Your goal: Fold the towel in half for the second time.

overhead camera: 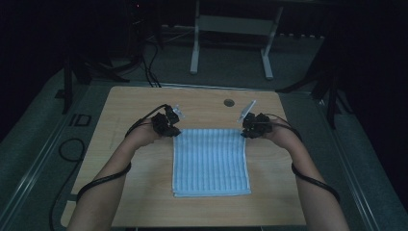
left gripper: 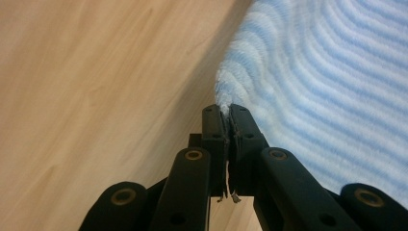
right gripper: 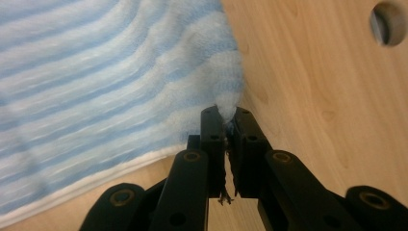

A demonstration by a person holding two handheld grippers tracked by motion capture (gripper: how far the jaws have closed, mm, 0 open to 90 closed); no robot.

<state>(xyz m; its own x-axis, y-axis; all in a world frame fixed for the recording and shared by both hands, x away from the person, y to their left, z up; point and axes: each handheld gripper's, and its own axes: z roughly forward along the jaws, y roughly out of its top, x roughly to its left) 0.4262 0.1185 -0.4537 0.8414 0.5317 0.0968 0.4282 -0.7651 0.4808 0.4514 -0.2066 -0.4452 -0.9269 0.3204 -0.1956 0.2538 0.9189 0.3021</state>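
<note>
High view: a blue-and-white striped towel lies flat on a wooden table, folded at least once judging by the layered near edge. The left gripper sits at the towel's far left corner, the right gripper at its far right corner, each touching the cloth.

Left gripper view: jaws pressed together with a pinch of towel corner between them; frayed threads hang below the pads. The rest of the cloth spreads away ahead and to that gripper's right; bare table to its left.

Right gripper view: same story mirrored. Jaws clamped on the corner tuft, towel running off to that gripper's left, bare wood on its right, a round hole in the tabletop beyond.

Likely reason for the matched corner grips: holding both far corners lets the edge be lifted and carried evenly, probably for another fold toward the person.

Pose: both forearms reach forward, wrists angled inward, grippers low at the table, cables looped around the arms.
</note>
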